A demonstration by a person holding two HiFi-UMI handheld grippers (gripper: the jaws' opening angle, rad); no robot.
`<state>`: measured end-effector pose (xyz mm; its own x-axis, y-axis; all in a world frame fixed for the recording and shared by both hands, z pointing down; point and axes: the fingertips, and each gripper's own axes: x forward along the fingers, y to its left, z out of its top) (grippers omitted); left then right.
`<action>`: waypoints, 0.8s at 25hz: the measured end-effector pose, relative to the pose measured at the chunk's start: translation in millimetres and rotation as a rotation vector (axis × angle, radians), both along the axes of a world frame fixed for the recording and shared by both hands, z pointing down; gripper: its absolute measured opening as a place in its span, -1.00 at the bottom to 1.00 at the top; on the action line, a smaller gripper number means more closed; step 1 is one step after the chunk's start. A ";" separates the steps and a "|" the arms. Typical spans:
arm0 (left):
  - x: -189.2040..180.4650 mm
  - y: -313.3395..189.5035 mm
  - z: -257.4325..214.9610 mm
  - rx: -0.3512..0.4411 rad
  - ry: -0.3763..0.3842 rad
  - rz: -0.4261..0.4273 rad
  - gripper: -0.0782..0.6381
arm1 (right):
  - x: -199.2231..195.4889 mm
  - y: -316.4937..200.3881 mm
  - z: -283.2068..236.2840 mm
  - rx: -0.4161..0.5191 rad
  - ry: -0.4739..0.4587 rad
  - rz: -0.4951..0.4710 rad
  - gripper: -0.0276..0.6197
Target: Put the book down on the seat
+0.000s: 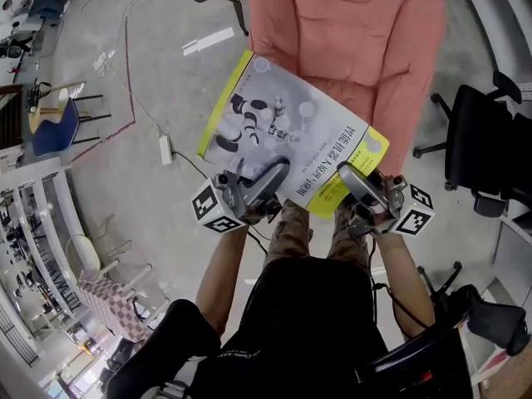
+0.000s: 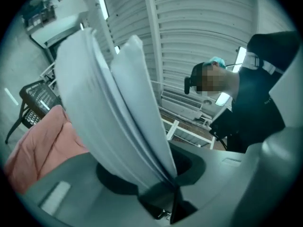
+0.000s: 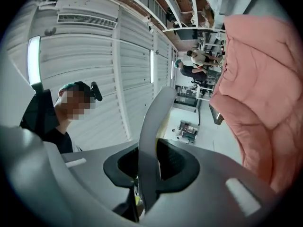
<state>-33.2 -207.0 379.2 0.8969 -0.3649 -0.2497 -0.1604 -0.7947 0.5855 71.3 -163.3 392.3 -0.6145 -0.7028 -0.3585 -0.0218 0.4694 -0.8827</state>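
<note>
Grey concrete floor (image 1: pixel 166 73) spreads around us, with a salmon-pink upholstered armchair (image 1: pixel 349 23) at the far side and a black office chair (image 1: pixel 482 148) off to the right. We hold the large white-and-yellow softcover book (image 1: pixel 278 127) cover-up in the air, between us and the armchair, its far part over the front of the seat cushion (image 1: pixel 353 98).

The left claw (image 1: pixel 278 173) pinches the book's near edge towards the left corner; in the left gripper view the pages (image 2: pixel 113 108) fan apart above the pinch. The right claw (image 1: pixel 347 177) is pressed onto the same near edge further right, the thin edge standing between its pads.

We judge the book light but floppy: thin, glossy and flexible, likely to sag or slip if held by one corner. Two holds spread along the near edge suit it, and we would lower it until it lies flat on the cushion before letting go.
</note>
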 end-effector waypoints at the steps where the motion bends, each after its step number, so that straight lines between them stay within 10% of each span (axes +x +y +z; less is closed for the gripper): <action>1: 4.9 3.6 -2.0 0.000 -0.004 0.044 -0.38 | 6.8 0.3 -4.7 0.003 0.015 -0.008 -0.66; 11: -51.9 8.2 -22.7 0.185 -0.187 0.375 -0.22 | 14.2 -3.2 -30.7 0.070 0.067 -0.137 -0.66; 20: -91.8 12.5 -34.3 -0.063 0.075 0.727 0.02 | 18.1 -7.9 -31.5 0.089 0.077 -0.241 -0.66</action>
